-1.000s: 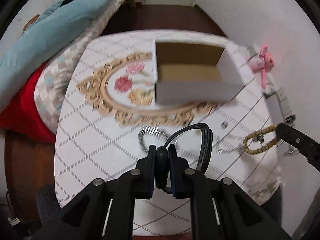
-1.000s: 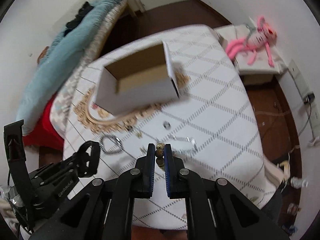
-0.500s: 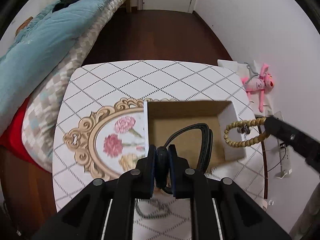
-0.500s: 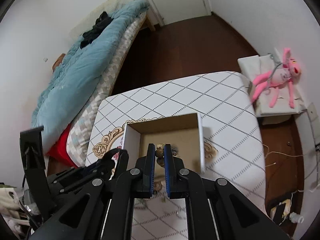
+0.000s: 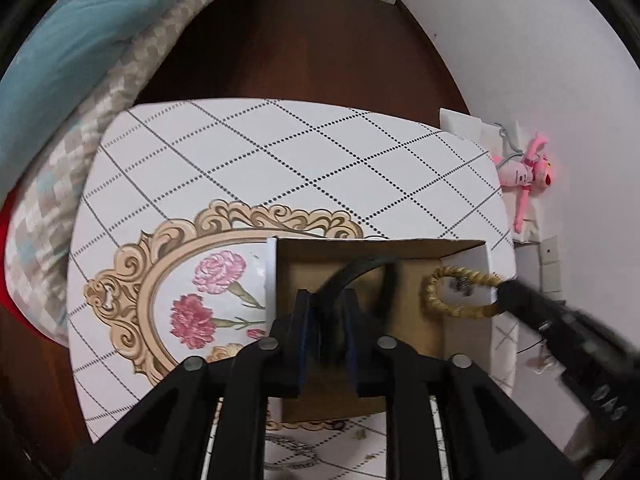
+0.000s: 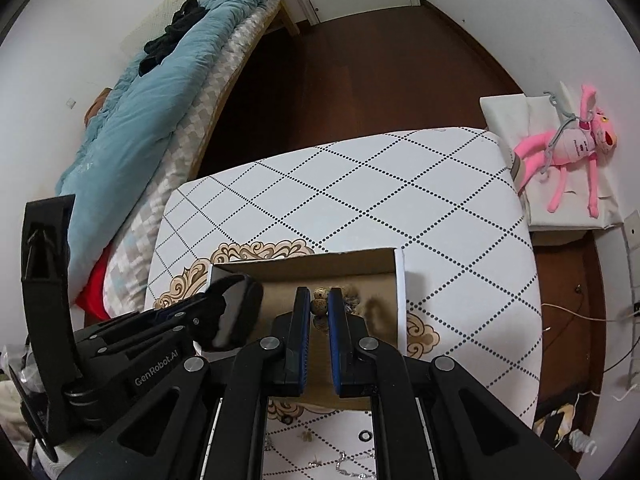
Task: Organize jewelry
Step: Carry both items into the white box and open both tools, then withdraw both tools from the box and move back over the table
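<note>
An open cardboard box (image 5: 466,249) (image 6: 398,280) sits on the white diamond-patterned table (image 5: 280,152) (image 6: 400,184). My left gripper (image 5: 326,312) is over the box with its jaws parted around a blurred black band (image 5: 360,270); it also shows in the right wrist view (image 6: 236,312). My right gripper (image 6: 319,306) is shut on a tan beaded bracelet (image 6: 319,305) over the box. In the left wrist view the bracelet's loop (image 5: 452,294) hangs from the right gripper (image 5: 504,294) above the box.
Loose chains and small pieces (image 6: 344,460) (image 5: 292,446) lie on the table's near edge. A bed with a blue quilt (image 6: 160,92) is at the left. A pink plush toy (image 6: 572,144) lies at the right. Dark wood floor is beyond the table.
Both grippers have moved further over the box and lower. The left gripper's jaws have parted wider and the black band is now blurred. The right gripper still grips the bracelet.
</note>
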`<state>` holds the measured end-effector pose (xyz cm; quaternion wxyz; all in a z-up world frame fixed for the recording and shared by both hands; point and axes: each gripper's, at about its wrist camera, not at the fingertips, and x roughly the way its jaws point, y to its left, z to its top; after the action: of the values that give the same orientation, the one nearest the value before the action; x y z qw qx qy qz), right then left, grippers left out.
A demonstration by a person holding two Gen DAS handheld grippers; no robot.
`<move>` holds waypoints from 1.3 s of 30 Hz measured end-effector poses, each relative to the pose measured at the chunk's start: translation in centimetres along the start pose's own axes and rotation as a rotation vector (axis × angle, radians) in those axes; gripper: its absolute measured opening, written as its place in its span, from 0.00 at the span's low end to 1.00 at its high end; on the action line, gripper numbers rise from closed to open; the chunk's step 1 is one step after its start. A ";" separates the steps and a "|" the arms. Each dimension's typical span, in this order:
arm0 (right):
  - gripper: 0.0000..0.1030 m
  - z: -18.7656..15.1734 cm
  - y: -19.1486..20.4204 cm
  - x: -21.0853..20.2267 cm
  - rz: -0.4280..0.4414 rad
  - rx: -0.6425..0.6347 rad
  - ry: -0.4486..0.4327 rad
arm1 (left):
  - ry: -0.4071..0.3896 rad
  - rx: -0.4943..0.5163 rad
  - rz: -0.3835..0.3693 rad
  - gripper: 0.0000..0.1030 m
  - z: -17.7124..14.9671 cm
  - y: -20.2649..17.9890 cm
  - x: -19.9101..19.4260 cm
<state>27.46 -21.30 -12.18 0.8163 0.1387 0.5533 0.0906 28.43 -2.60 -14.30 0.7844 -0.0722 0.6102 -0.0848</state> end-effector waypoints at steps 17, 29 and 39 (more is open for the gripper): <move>0.95 -4.1 -2.1 1.8 -0.393 -0.135 0.048 | -0.193 0.085 0.266 1.00 -4.4 1.0 -1.3; 0.95 -6.3 -1.2 0.9 -0.389 -0.159 0.002 | -0.207 0.039 0.257 1.00 -7.5 1.0 -1.8; 0.95 -8.4 0.5 -4.6 -0.396 -0.160 -0.130 | -0.306 0.038 0.268 1.00 -10.1 0.3 -7.0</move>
<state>17.95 -21.19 -10.90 0.8605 -0.0321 0.5071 -0.0370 16.96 -0.89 -10.26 0.8735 0.0121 0.4862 0.0209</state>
